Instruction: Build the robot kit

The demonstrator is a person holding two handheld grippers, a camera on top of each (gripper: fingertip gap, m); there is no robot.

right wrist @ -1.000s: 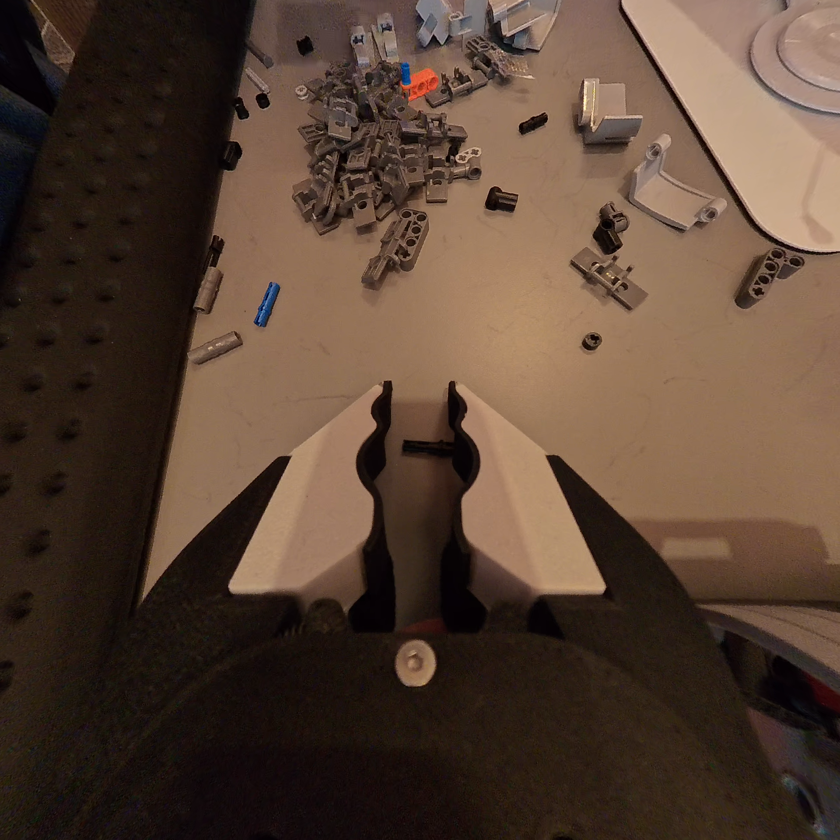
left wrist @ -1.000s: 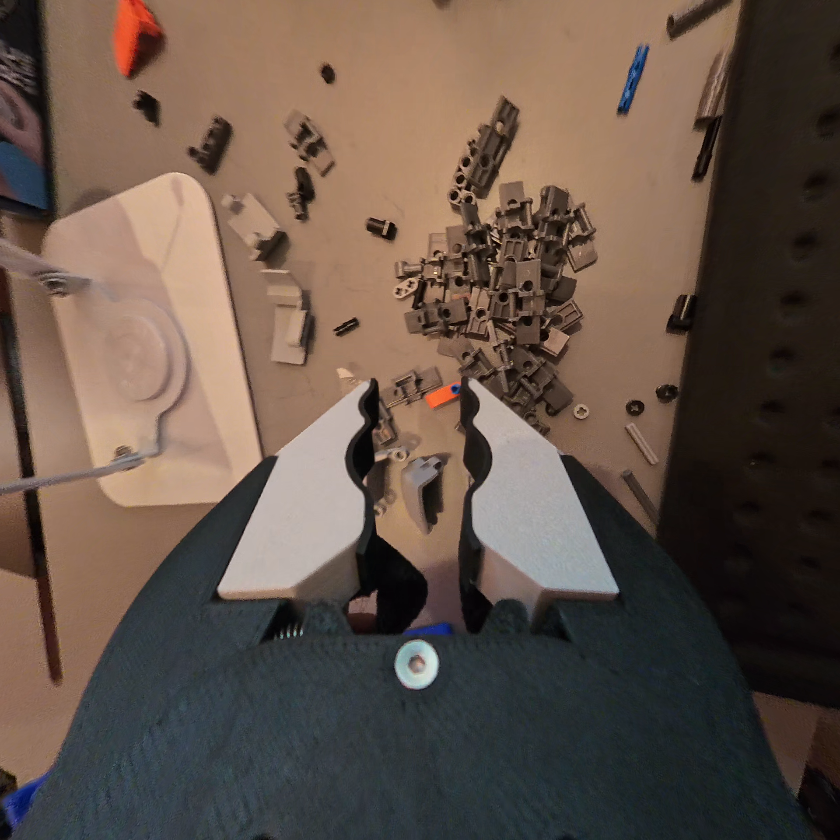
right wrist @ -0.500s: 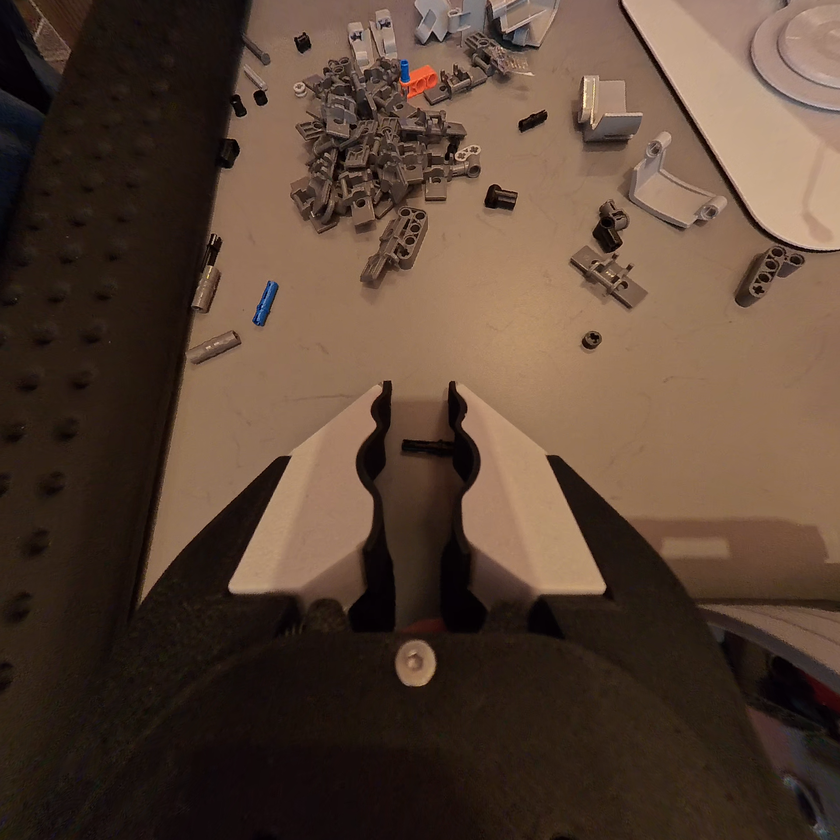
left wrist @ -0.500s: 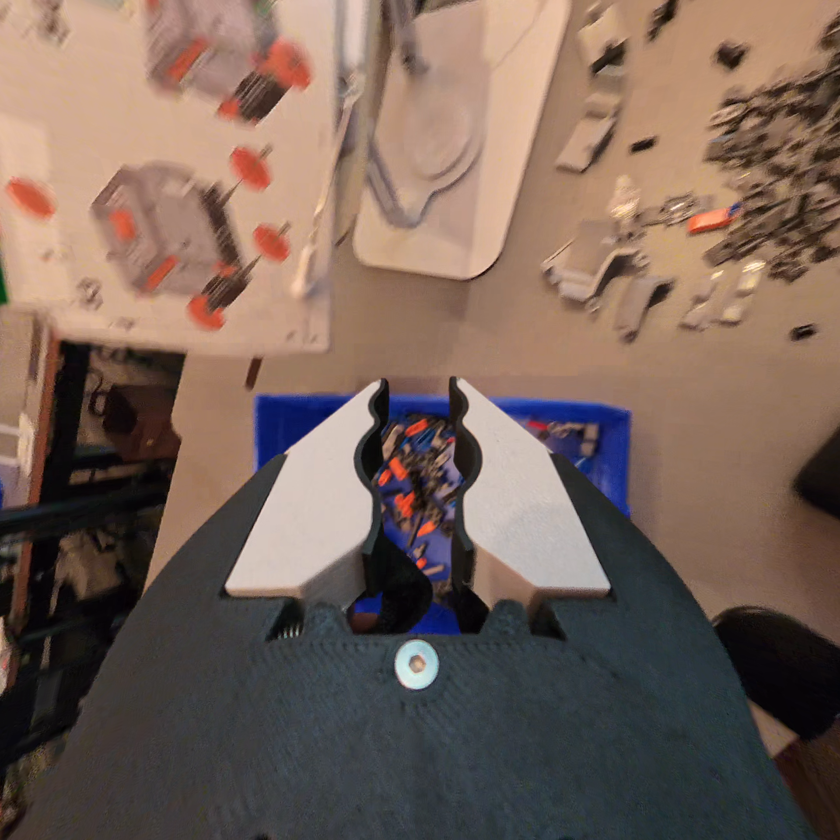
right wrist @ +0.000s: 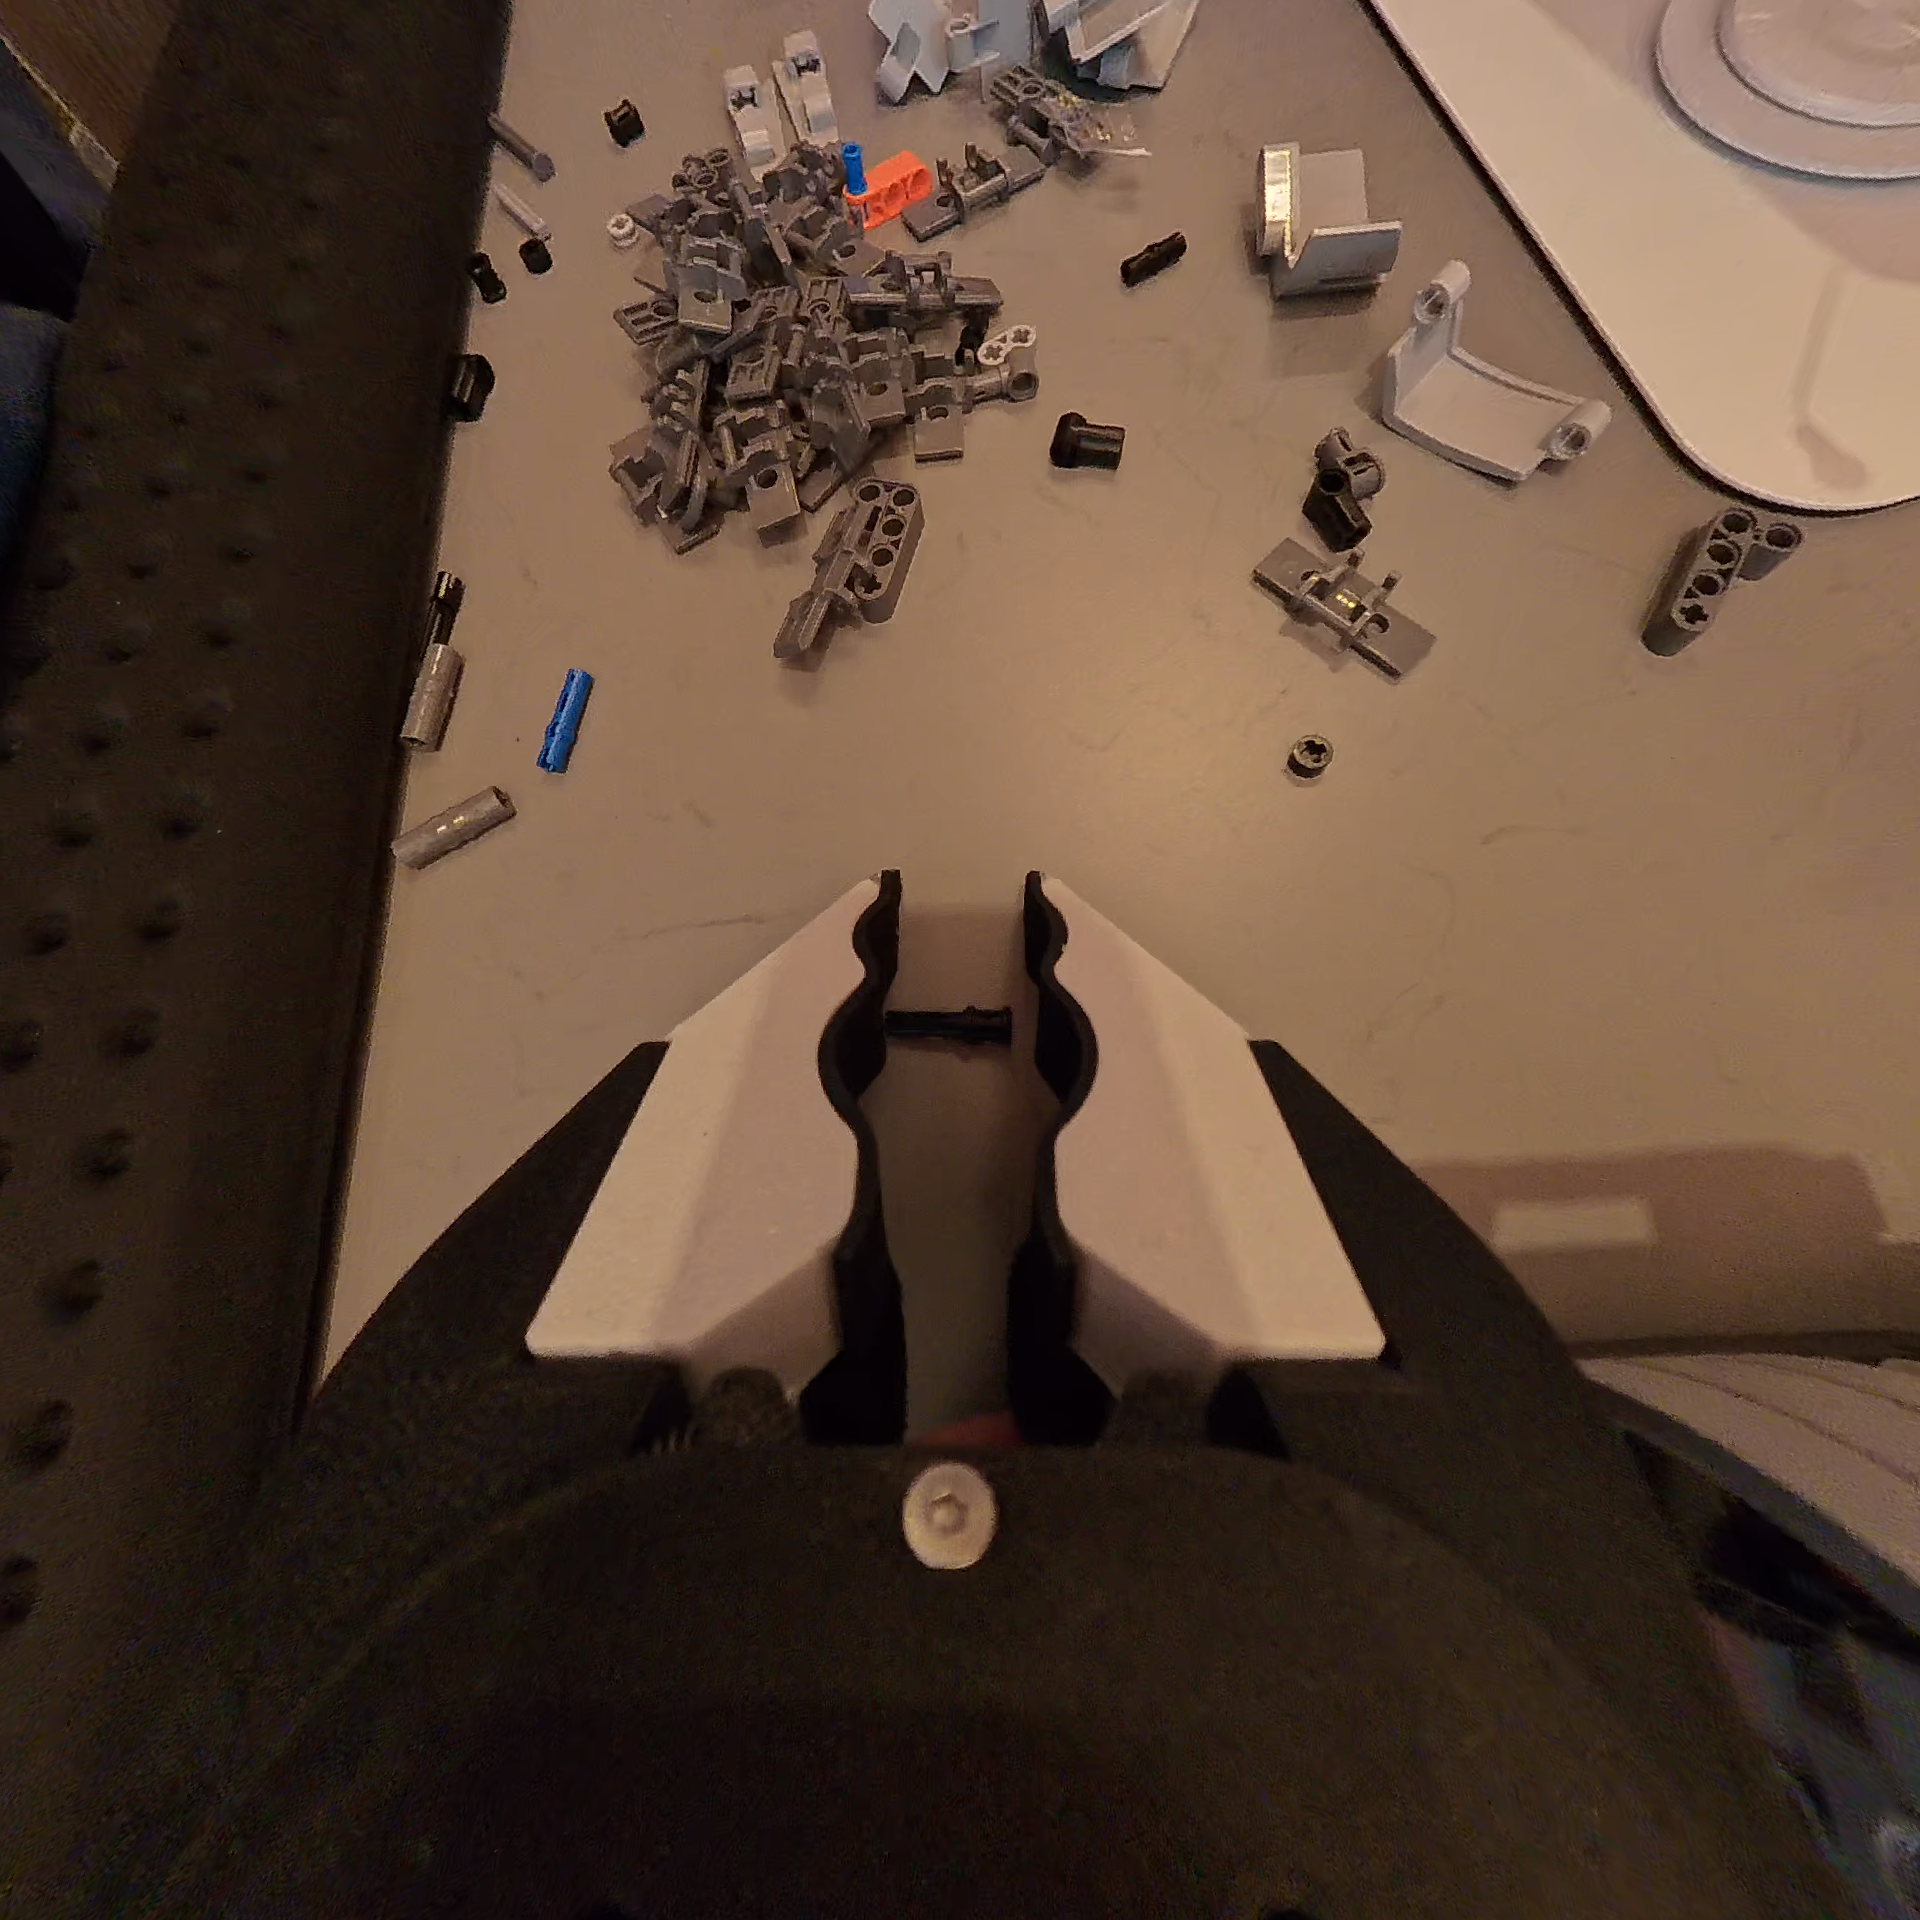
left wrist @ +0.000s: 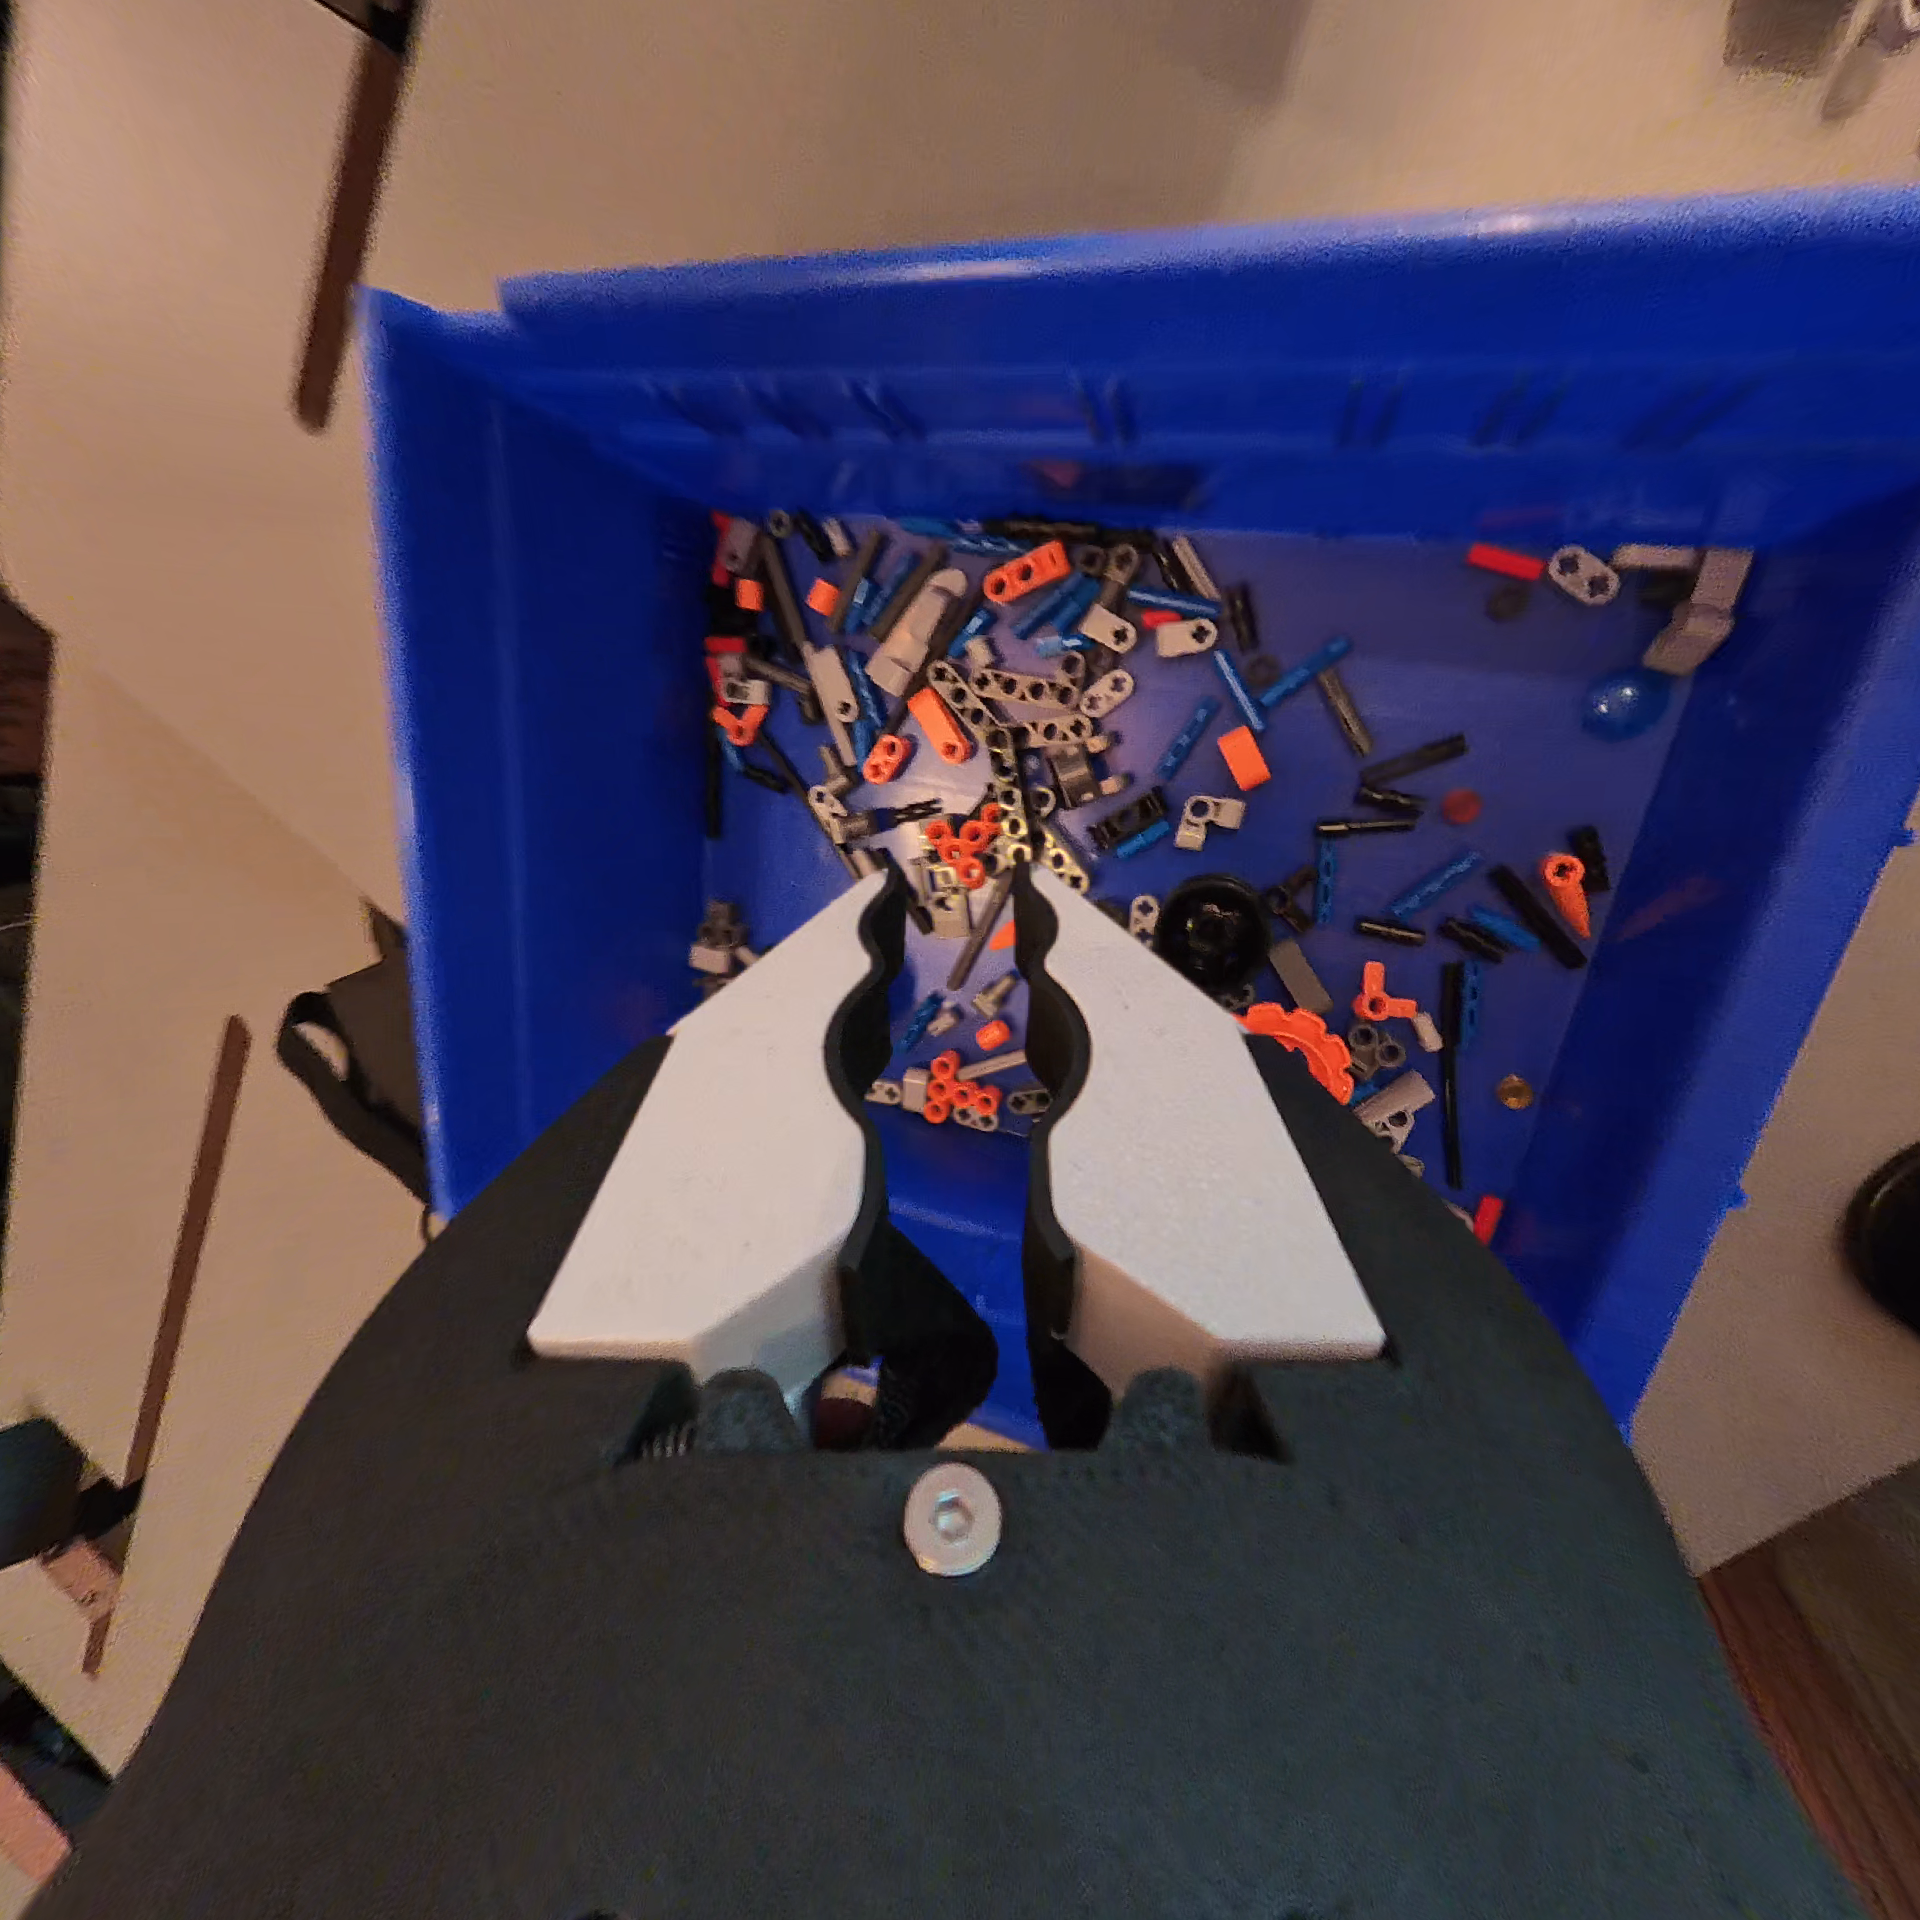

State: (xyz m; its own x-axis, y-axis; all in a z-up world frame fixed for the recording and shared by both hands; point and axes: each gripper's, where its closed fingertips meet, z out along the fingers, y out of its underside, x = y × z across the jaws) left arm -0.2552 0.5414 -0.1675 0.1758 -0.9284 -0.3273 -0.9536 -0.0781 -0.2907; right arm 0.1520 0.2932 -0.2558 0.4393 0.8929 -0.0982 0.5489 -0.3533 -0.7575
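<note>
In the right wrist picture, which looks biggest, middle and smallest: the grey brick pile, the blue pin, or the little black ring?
1. Grey brick pile, by far the largest.
2. Blue pin.
3. Black ring, smallest, though not much smaller than the pin.

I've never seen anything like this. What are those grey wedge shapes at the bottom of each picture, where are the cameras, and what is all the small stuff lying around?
There is no robot here: a person holds a two-finger tool in each hand, and a camera on each tool looks forward along its grey fingers.

In the left view, the left tool hangs open and empty over a blue bin of small plastic building parts, orange, blue, black and grey.

In the right view, the right tool sits low over a grey table. A small black pin spans its fingers, apparently gripped. Ahead lie a heap of dark grey parts, a blue pin and a white base plate.
</note>
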